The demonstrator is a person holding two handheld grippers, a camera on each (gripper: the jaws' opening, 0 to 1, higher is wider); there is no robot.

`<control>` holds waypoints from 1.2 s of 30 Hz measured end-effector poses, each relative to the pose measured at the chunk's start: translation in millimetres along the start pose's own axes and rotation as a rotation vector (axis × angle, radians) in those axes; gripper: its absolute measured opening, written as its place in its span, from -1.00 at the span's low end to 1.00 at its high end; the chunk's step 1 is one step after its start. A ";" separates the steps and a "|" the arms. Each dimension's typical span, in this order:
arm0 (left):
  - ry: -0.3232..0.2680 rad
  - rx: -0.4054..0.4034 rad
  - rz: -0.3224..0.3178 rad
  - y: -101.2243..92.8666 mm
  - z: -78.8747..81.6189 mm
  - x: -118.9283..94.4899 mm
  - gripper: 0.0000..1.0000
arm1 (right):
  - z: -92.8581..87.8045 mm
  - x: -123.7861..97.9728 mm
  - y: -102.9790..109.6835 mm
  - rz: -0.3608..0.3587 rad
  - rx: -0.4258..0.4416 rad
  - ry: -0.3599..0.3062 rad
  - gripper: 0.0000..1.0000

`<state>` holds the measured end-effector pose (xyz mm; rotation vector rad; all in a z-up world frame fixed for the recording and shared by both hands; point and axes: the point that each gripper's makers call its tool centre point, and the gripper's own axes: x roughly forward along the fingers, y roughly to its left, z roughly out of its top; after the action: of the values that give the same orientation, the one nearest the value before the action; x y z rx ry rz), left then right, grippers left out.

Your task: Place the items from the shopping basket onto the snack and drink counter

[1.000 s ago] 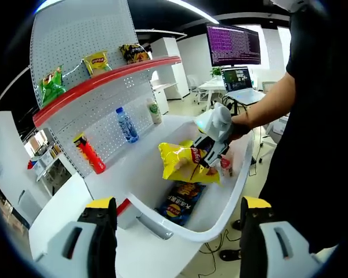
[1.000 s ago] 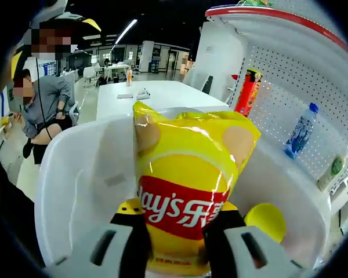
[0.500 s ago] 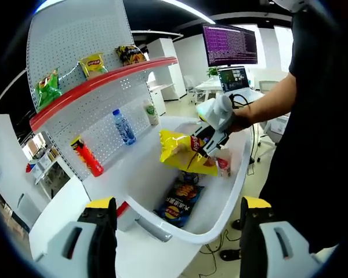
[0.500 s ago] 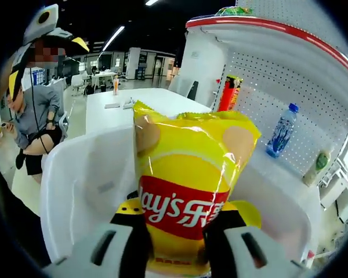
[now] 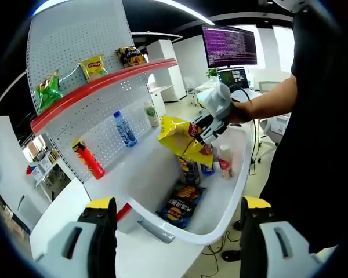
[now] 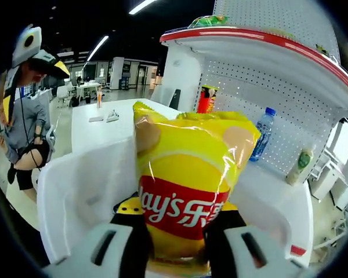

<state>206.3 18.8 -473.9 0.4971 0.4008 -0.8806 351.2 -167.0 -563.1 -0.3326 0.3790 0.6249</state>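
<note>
Right gripper view: right tongs clamp yellow chip bag; left tongs spread wide, seemingly empty.

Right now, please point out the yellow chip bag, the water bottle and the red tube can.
yellow chip bag (image 6: 185, 191), right gripper view, red logo band
water bottle (image 5: 125, 128), left gripper view, label
red tube can (image 5: 90, 158), left gripper view, body

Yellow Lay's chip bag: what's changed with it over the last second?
The right gripper, shut on the yellow Lay's chip bag, has lifted it up out of the white basket. The left gripper stays open. The dark chip bag hasn't moved on the basket floor.
</note>
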 end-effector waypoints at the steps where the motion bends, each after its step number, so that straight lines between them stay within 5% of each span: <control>1: -0.003 0.000 0.002 0.4 0.7 -0.4 0.75 | 1.9 -1.0 -3.9 -0.011 0.005 -0.008 -0.28; 11: -0.083 -0.040 0.033 8.4 17.3 -12.3 0.75 | 13.7 -11.8 -34.1 -0.083 0.034 -0.037 -0.28; 36: -0.071 -0.027 0.041 10.8 15.5 -10.6 0.75 | 76.8 -35.6 -65.3 -0.157 0.083 -0.145 -0.27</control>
<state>210.9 22.5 -453.0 0.4461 0.3362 -0.8495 383.5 -203.2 -467.8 -0.2339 0.2360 0.4745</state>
